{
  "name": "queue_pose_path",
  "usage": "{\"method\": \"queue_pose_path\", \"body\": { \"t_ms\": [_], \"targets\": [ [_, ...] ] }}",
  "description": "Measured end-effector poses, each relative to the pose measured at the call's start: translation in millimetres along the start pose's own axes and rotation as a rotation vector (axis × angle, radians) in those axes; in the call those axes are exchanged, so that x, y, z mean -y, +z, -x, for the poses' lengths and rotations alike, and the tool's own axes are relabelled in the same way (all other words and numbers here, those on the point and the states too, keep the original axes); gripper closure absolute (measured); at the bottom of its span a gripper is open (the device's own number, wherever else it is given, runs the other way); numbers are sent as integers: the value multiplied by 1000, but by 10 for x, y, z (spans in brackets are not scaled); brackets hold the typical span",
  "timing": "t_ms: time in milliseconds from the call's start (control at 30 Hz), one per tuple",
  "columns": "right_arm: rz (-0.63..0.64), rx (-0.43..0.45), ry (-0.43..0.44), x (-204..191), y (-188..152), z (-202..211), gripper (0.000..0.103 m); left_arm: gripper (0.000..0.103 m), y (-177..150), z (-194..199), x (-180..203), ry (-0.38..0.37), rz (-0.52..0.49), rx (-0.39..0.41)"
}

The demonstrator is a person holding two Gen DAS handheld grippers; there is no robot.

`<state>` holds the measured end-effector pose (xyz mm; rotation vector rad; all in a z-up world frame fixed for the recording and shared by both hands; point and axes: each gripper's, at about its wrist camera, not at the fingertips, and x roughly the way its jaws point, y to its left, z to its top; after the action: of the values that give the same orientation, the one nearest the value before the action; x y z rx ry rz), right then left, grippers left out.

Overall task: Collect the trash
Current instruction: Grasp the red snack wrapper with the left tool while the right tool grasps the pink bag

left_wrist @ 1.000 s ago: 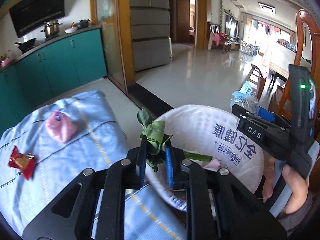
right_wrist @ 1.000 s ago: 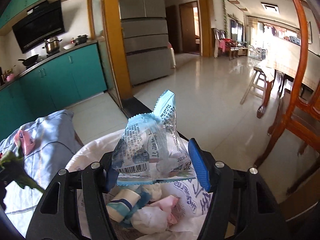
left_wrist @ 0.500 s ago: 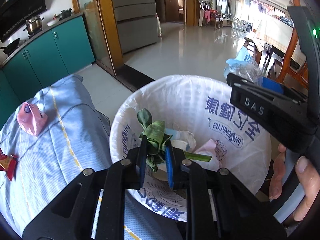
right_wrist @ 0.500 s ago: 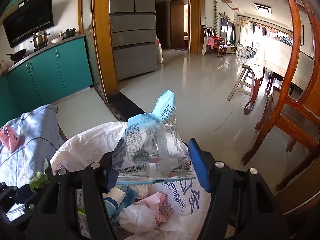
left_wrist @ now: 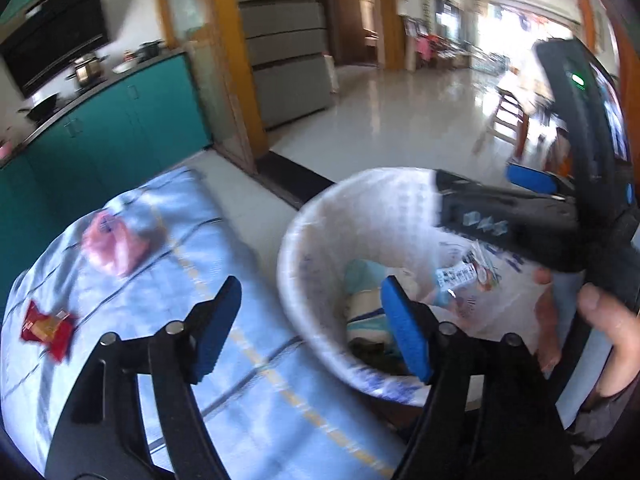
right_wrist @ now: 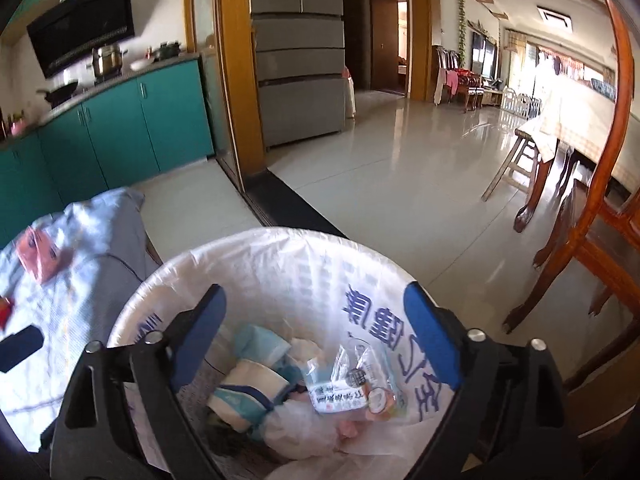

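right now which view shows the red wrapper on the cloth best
The left wrist view: the whole red wrapper lies in sight on the blue cloth, only slightly blurred. The right wrist view catches only a red sliver of it at the left edge.

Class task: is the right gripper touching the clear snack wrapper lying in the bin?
Apart. The right wrist view shows the right gripper open above the bin, with the snack wrapper lying loose on the trash below it.

I'm in a home: teal kitchen cabinets, a range hood, a fridge, wooden dining chairs.
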<state>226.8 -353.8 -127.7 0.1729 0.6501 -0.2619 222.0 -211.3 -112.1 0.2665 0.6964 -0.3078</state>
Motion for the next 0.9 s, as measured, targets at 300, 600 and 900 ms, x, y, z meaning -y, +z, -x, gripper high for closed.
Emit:
{"method": "queue_pose_path", "body": {
  "t_ms": [300,600,900],
  "targets": [
    [-12,-15,244,-556,316,-46,12,21,-491,519,-1352,298,205,11],
    [388,-180,555,-2698,507,-415,12,18,-1039,1039,-2691,467,558,-75],
    [566,-248,507,-3539,236,-820,43,9,-999,750,-2931,380,643,-86]
  ]
}}
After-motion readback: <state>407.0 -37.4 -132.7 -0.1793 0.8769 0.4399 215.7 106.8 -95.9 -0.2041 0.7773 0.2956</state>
